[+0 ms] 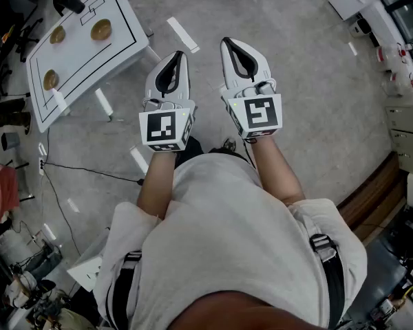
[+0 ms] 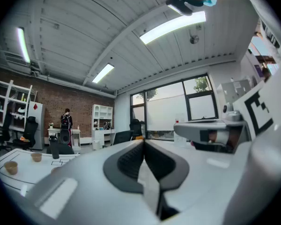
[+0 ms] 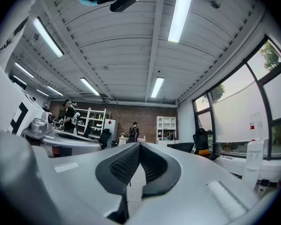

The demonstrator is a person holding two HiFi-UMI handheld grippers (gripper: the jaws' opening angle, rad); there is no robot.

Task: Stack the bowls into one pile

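Left tool (image 1: 181, 55) and right tool (image 1: 226, 43) both fully closed, nothing in either, side by side over the floor. Three bowls (image 1: 100, 29) sit separately on the desk (image 1: 82, 57), well to my left.

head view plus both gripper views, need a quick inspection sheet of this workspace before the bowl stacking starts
surface: white table with black outlines, at upper left
job's things: three bowls apart on the table, none stacked
clutter: black object at the table's far edge
grippers: left claw and right claw shut, empty, side by side over the floor
cables: black cable on the floor
surroundings: concrete floor with white tape strips
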